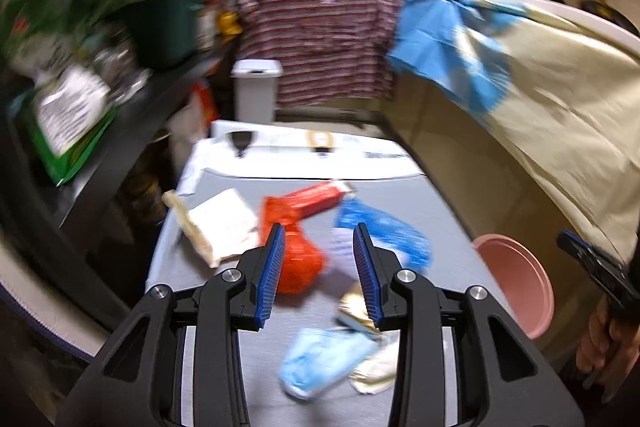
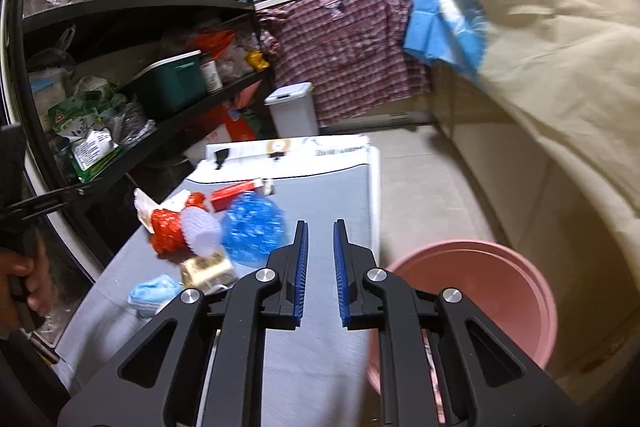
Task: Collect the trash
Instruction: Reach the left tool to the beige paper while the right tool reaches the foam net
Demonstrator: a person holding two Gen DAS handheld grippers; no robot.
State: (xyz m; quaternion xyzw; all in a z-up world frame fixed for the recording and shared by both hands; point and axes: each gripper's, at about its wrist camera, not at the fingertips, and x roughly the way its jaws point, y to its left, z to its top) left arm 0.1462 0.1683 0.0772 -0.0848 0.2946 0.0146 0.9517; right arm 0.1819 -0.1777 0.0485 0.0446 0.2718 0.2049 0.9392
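Trash lies on a grey machine top point(image 1: 440, 203) point(image 2: 320, 359): a red net bag point(image 1: 298, 263) point(image 2: 168, 231), a red box point(image 1: 316, 199) point(image 2: 234, 193), a blue net point(image 1: 386, 231) point(image 2: 254, 227), a light blue face mask point(image 1: 320, 359) point(image 2: 154, 293), a gold wrapper point(image 1: 354, 305) point(image 2: 206, 271), a white paper packet point(image 1: 222, 223). My left gripper point(image 1: 320, 239) is open and empty, hovering above the red net bag and the blue net. My right gripper point(image 2: 320, 227) is open with a narrow gap, empty, above the top's right side. A pink basin point(image 2: 480, 303) point(image 1: 516, 283) stands on the floor to the right.
A black shelf rack point(image 2: 120, 75) full of bags and pots runs along the left. A white lidded bin point(image 2: 292, 111) point(image 1: 256, 87) stands at the far end. Cloths hang over a counter at the back and right point(image 2: 560, 47). Bare floor point(image 2: 420, 179) lies right of the machine.
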